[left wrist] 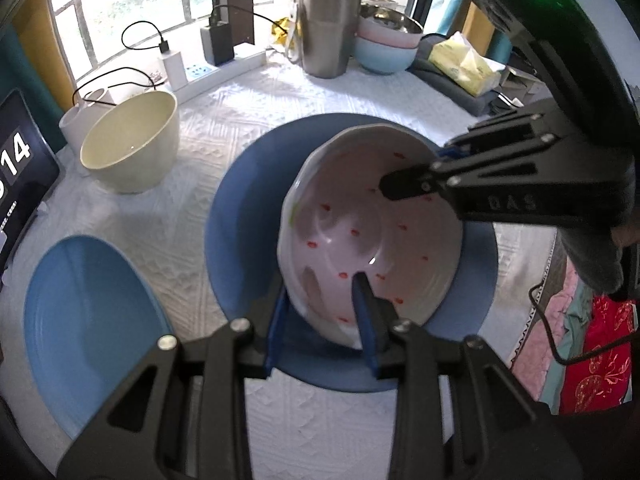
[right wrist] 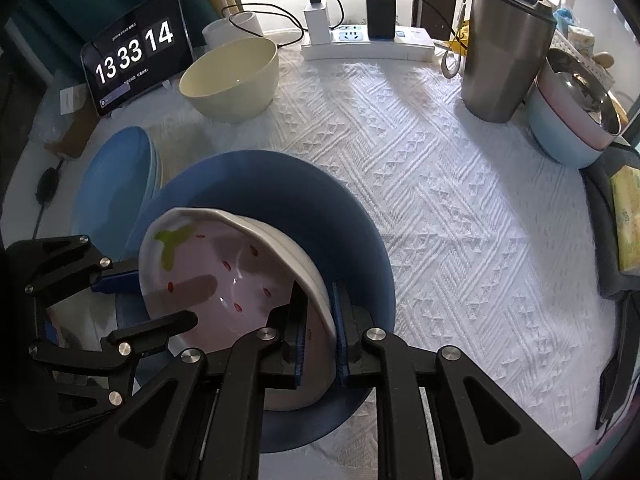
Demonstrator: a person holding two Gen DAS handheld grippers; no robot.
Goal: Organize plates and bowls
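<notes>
Going left to right across the desk (right wrist: pixel 460 208): the light blue plate (left wrist: pixel 92 320) lies by the left edge, the cream bowl (left wrist: pixel 130 142) sits behind it toward the far left corner, then the dark blue plate (left wrist: pixel 248 208) in the middle with the strawberry bowl (left wrist: pixel 360 240) over it, and the nested pastel bowls (right wrist: pixel 568 120) off by the far right edge.

Both grippers have the strawberry bowl. The left hand-held gripper (left wrist: pixel 326 312) is closed to a narrow gap across the near rim, one finger inside, one outside. The right hand-held gripper (right wrist: pixel 318 328) pinches the opposite rim the same way, pads tight on the wall. The bowl looks tilted, and I can't tell if its base touches the dark blue plate.

If the step is setting it down or lifting it off, I'd say level it first and move both hands together so the rim doesn't twist out of a pinch. It's glazed and likely slippery, so go slow and keep it centred over the plate.
</notes>
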